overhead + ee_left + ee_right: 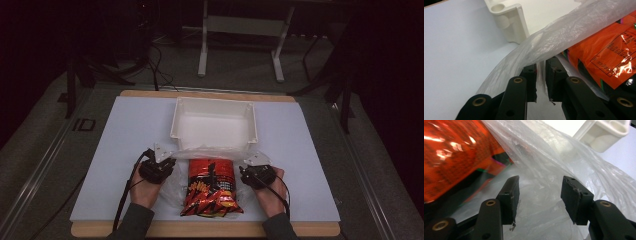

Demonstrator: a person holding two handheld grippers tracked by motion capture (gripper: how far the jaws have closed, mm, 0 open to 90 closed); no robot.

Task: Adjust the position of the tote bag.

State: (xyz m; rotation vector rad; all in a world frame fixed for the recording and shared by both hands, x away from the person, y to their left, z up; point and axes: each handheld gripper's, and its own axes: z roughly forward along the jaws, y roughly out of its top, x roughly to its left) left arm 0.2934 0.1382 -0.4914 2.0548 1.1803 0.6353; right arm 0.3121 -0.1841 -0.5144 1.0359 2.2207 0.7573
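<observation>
White tabletop (135, 130) lay under us, the chip bag (210, 187) half inside a clear plastic bag (175, 185) before the bin (214, 125). Our left claw (540, 75) pinched the film's edge. Our right claw (540, 192) gaped, unclenched, film loose between; one-sided holding risked the mouth collapsing.

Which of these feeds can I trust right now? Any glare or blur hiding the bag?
High view: dim room, bright white table sheet, everything small. Left gripper view: sharp; glare patches on the shiny orange-red snack packet; clear thin plastic bag readable. Right gripper view: packet smeared and blurred at left, cream plastic bin out of focus.
</observation>
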